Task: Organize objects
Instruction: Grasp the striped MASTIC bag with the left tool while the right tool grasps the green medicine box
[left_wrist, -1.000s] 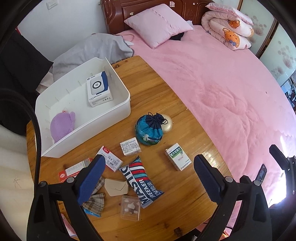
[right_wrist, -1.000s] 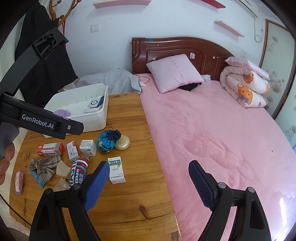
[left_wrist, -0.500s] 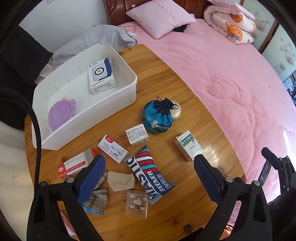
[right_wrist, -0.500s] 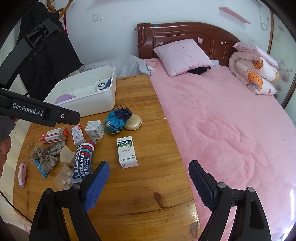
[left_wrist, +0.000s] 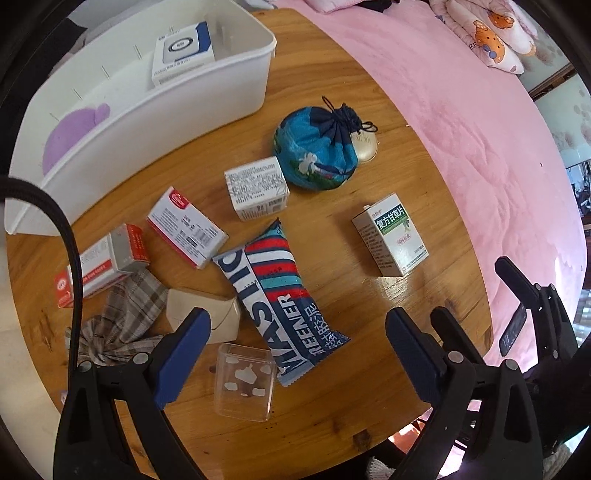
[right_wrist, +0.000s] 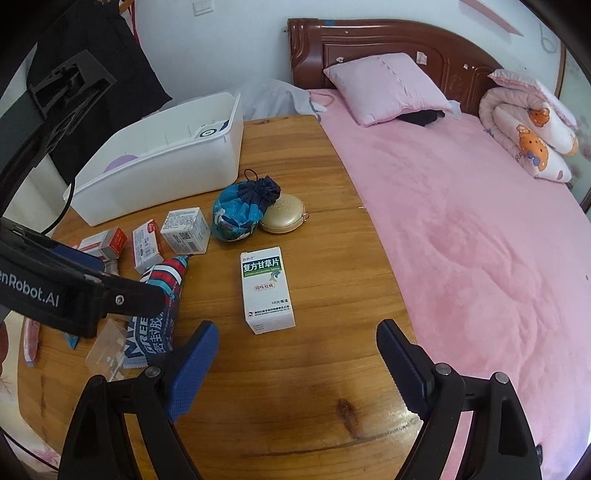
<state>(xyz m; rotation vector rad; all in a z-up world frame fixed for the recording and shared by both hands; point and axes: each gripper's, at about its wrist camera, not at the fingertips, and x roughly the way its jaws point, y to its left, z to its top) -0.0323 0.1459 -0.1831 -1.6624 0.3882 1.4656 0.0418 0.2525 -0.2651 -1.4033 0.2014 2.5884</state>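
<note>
The white and green cardboard medicine box (right_wrist: 266, 290) lying on the wooden surface (right_wrist: 314, 387) has big white Chinese words "复方甘草片" on a dark green band, and lower down the small print "100片". The long striped plastic pouch in blue, red and white (left_wrist: 280, 302) shows big letters that read "MASTIC" and "MEENER" as far as they can be made out, with the Chinese words "密封胶泥" beside them. On the black arm of the left gripper (right_wrist: 55, 291), seen from the right wrist, white letters read "enRobot.AI", cut off at the picture's edge.
</note>
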